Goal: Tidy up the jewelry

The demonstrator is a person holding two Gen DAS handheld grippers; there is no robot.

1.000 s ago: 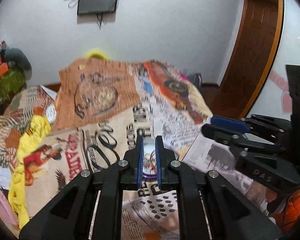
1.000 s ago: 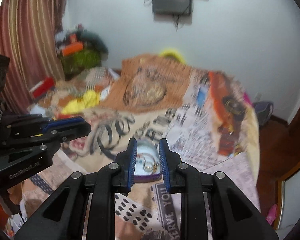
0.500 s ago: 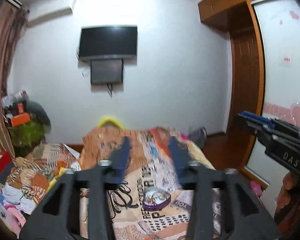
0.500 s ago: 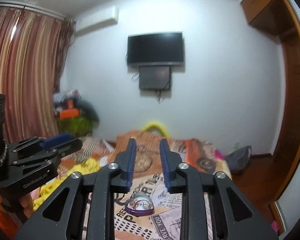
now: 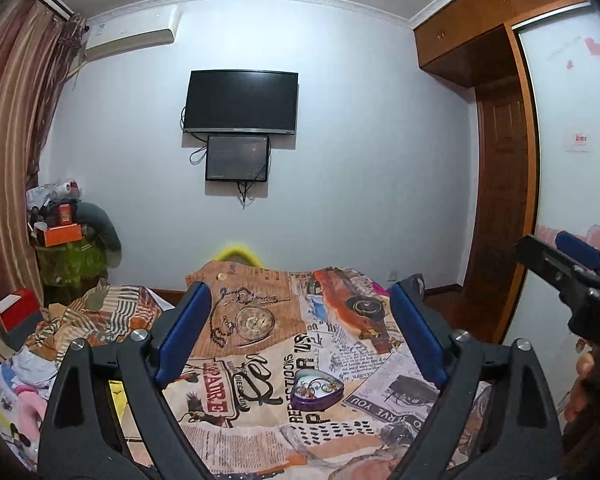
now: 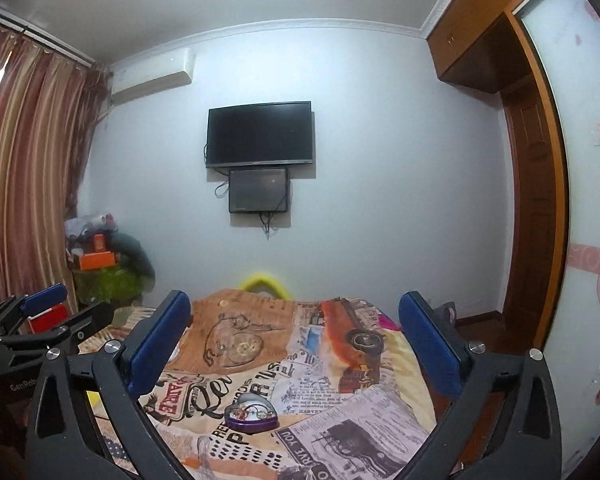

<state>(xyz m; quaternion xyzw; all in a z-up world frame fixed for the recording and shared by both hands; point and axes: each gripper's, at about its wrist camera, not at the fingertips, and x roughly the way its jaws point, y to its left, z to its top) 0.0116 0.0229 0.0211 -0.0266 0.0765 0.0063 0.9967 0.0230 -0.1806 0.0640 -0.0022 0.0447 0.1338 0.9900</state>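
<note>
While both grippers hover level above the bed (image 5: 260,360), jaws spread wide, nothing is held.

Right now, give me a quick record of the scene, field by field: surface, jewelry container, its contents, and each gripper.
surface: bed with newspaper-print bedspread
container: purple heart-shaped box, lid off, lying on the bedspread
contents: small gold-toned pieces; too small to identify individually
left gripper: fingers wide apart, empty, above the bed
right gripper: fingers wide apart, empty, above the bed
contact: neither gripper touches the box
background: wall-mounted TV
</note>
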